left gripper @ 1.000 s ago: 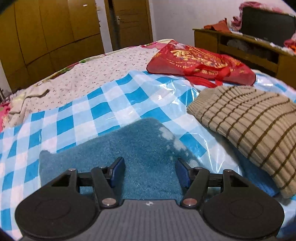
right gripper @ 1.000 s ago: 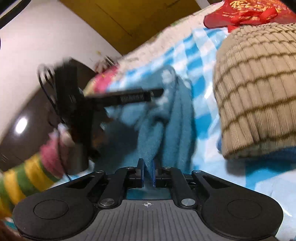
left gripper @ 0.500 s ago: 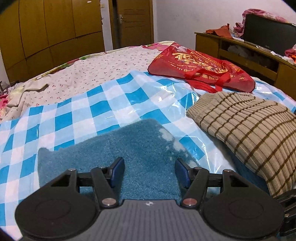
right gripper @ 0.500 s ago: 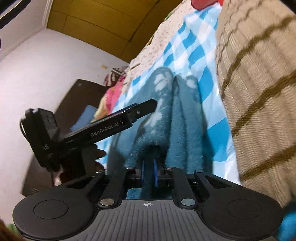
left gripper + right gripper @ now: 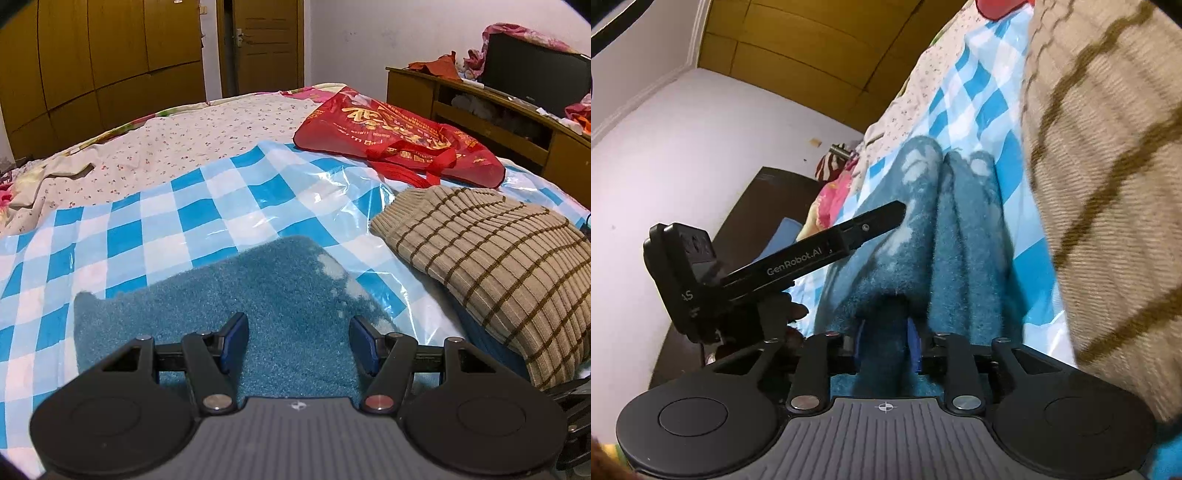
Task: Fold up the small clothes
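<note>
- While the left hand-held gripper point(image 5: 297, 334) hangs over the fluffy teal-blue fleece garment point(image 5: 236, 306), its blue pads stand wide apart and hold nothing; the fleece lies under them, and I cannot tell if they touch it
- The teal garment lies on the blue-and-white checked plastic sheet point(image 5: 155, 221) that covers the near part of the bed, and in the left wrist view it looks flat, with pale patches near its far corner
- The jaws of the right hand-held gripper point(image 5: 886, 341) are opening, and a raised fold of the same teal garment point(image 5: 916, 251) stands between the blue pads; the pads seem no longer to press on it
- In the right wrist view the left hand-held gripper point(image 5: 882, 218) shows from the side, a black bar with white lettering, with its tip over the fleece
- The beige ribbed knitted sweater with brown stripes point(image 5: 491, 258) lies folded just beside the teal garment, on the right, on top of another blue cloth
- A red shopping bag with gold letters point(image 5: 395, 136) lies farther back on the bed, partly on the checked sheet
- The floral white bedsheet point(image 5: 192, 136) covers the far part of the bed
</note>
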Demonstrator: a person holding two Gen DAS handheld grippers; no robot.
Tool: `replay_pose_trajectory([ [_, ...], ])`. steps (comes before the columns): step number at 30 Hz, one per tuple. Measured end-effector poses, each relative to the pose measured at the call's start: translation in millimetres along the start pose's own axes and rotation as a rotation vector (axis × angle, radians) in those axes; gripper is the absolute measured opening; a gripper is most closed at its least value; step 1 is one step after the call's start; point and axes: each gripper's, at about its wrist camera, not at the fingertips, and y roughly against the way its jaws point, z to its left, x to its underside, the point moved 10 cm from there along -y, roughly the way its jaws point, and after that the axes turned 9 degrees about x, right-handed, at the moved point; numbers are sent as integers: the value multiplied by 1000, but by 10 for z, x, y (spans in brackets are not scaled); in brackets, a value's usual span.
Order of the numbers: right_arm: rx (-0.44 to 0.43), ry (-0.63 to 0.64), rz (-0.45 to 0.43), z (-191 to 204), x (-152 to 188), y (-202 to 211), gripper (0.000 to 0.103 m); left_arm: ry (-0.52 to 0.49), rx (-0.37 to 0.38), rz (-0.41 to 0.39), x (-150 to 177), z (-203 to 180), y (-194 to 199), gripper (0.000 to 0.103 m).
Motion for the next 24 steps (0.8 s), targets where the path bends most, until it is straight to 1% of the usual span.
replay_pose_trajectory([
  [2,-20,-34,20,-5,-3,-6,27,1,2,0,-3,2,0,71],
  [6,-128,-148,43,-6,-1,6,26,-5,5,-4,3,-1,-7,71],
  [8,-162,-165,28,-4,16,33,24,-2,8,-6,3,-1,-12,71],
  [11,-202,-196,-20,-26,-13,137,15,2,12,-9,9,-1,-24,71],
  [13,-223,-204,-46,-11,-36,192,14,1,14,-10,20,-4,-36,71],
  [15,-226,-203,-50,5,-41,201,14,-4,11,-12,22,-10,-37,71],
  [16,-219,-192,-43,8,-34,193,14,-3,12,-12,20,-13,-33,71],
  [17,-184,-170,-40,-5,-30,192,14,1,16,-12,23,-18,-36,71],
  [18,-145,-142,-47,-16,-33,208,17,2,18,-13,22,-19,-34,71],
  [19,-107,-127,-62,-31,-43,233,17,7,21,-14,22,-19,-29,71],
  [20,-78,-122,-72,-53,-51,258,20,10,24,-16,24,-26,-33,71],
  [21,-61,-117,-72,-68,-45,271,24,10,25,-16,23,-18,-31,71],
  [22,-45,-104,-64,-74,-20,271,35,7,24,-16,22,-16,-38,71],
  [23,-26,-80,-51,-66,21,252,40,3,23,-15,24,-28,-54,71],
  [24,-11,-48,-39,-35,74,223,41,0,23,-14,19,-11,-50,71],
])
